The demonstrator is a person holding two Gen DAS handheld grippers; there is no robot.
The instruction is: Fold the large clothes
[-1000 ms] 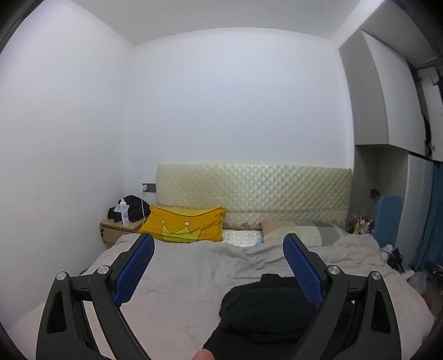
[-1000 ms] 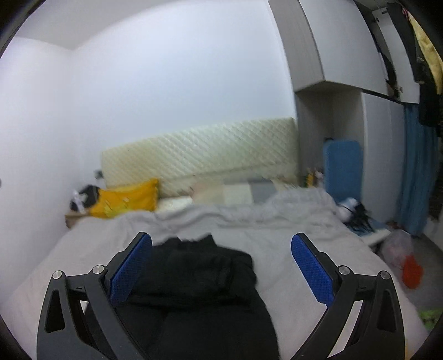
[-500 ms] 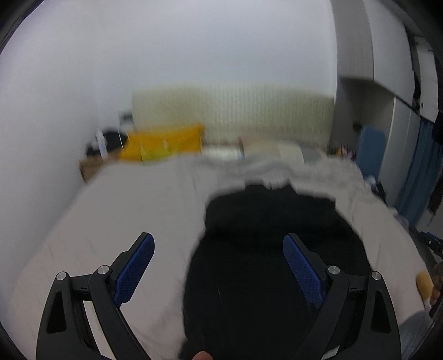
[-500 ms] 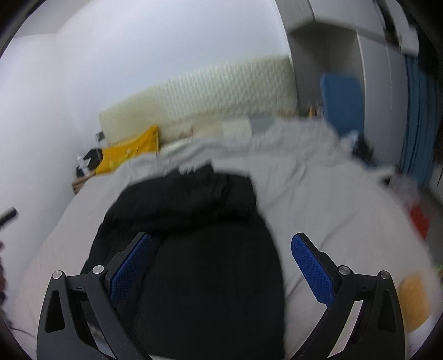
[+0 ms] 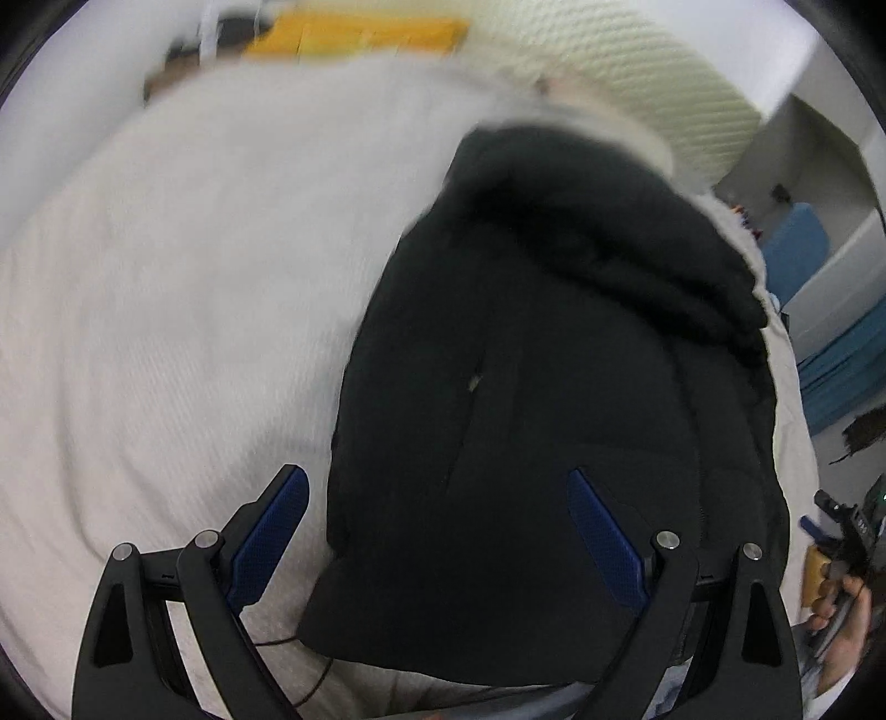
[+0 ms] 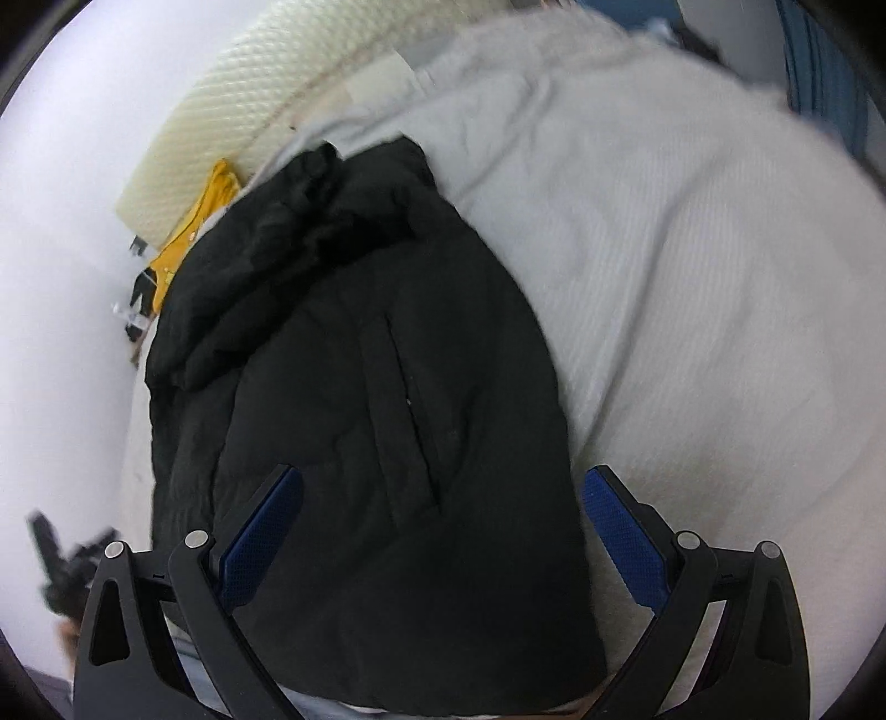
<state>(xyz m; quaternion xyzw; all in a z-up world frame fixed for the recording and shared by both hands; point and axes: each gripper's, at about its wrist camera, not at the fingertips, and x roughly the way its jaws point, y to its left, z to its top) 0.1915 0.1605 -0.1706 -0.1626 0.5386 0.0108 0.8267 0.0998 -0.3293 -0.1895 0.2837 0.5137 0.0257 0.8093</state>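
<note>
Left tongs (image 5: pixel 437 534) and right tongs (image 6: pixel 440 534) are both spread wide with nothing in them, hovering over the near hem of the black puffer jacket (image 5: pixel 554 387). I see it lying flat on the bed (image 5: pixel 166 277), collar toward the headboard (image 6: pixel 243 111).

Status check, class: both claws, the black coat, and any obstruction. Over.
Left claw open, right claw open. Black coat flat on bed, ungripped. Nothing blocking.

Likely a home bedroom: a bed (image 5: pixel 166 277) with quilted headboard (image 5: pixel 637 72) and yellow pillow (image 5: pixel 354 36).
</note>
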